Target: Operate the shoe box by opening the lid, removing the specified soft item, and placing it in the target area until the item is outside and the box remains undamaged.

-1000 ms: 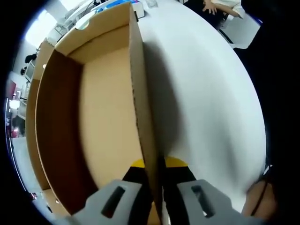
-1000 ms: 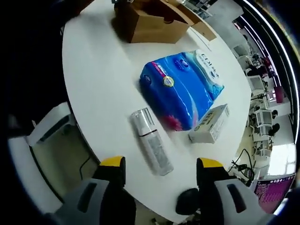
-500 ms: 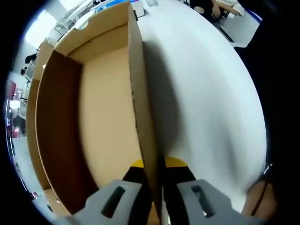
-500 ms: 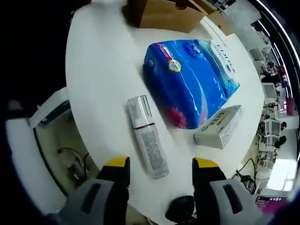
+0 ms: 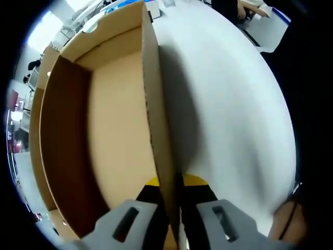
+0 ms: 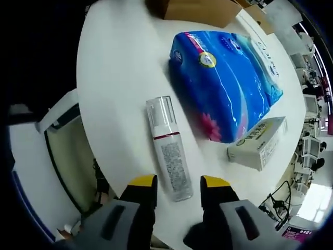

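- Left gripper [image 5: 169,183]: jaws closed on the near side wall of the cardboard shoe box [image 5: 104,135], one yellow-tipped jaw inside, one outside.
- Shoe box: open at the top, standing on the white table [image 5: 229,114]; the visible interior floor is bare.
- Right gripper [image 6: 177,185]: jaws parted, holding nothing, above the near end of a clear bottle [image 6: 169,148] that lies on the table.
- Blue soft pack [image 6: 226,83]: on the table, outside the box, just beside the bottle.
- Small white carton [image 6: 258,143]: touches the pack's near corner.
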